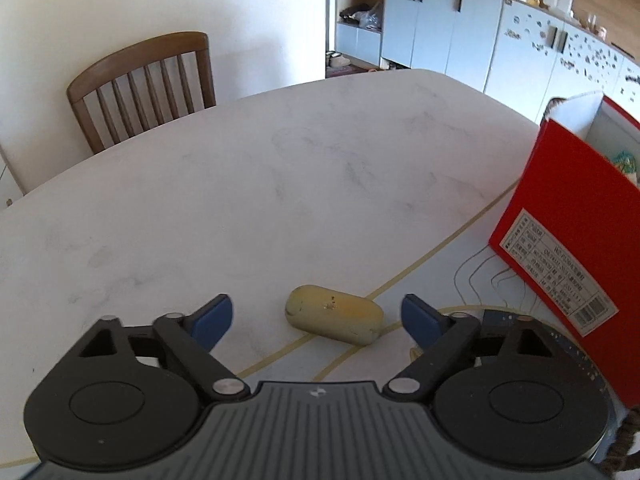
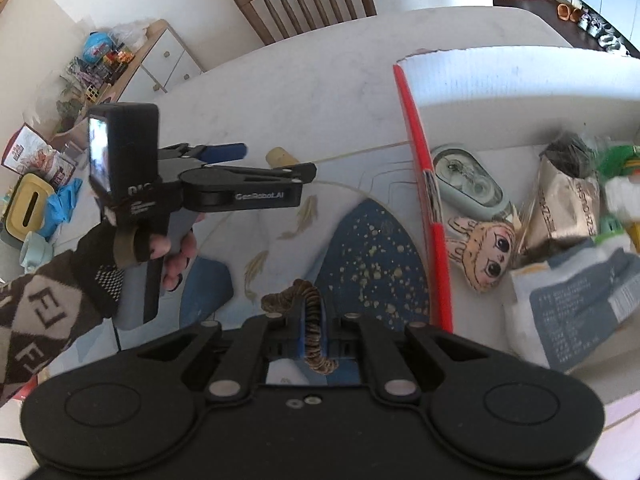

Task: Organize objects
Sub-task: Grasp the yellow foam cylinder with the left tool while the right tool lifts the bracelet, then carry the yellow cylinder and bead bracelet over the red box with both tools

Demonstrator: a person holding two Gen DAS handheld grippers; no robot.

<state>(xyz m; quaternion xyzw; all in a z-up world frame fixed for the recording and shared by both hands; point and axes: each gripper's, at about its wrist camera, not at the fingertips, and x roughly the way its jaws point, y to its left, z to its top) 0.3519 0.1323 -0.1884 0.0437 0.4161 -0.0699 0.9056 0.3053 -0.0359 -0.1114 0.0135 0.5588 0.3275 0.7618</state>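
Observation:
A pale yellow oblong case (image 1: 334, 314) lies on the white table (image 1: 240, 184). My left gripper (image 1: 318, 316) is open, its blue pads on either side of the case and just above it. The case (image 2: 280, 157) also shows in the right wrist view, beyond the left gripper (image 2: 276, 160). My right gripper (image 2: 312, 332) is shut on a brown striped hair tie (image 2: 310, 320) and holds it above the table mat, left of the red box (image 2: 424, 200). The box holds a tape dispenser (image 2: 468, 184), a cartoon-face doll (image 2: 486, 254), packets and bags.
The red box (image 1: 572, 216) stands at the right of the left gripper. A wooden chair (image 1: 140, 84) is at the table's far side. A cabinet (image 2: 160, 56) with clutter and a yellow tissue box (image 2: 28, 204) are at the left. Light blue cupboards (image 1: 440, 28) line the back wall.

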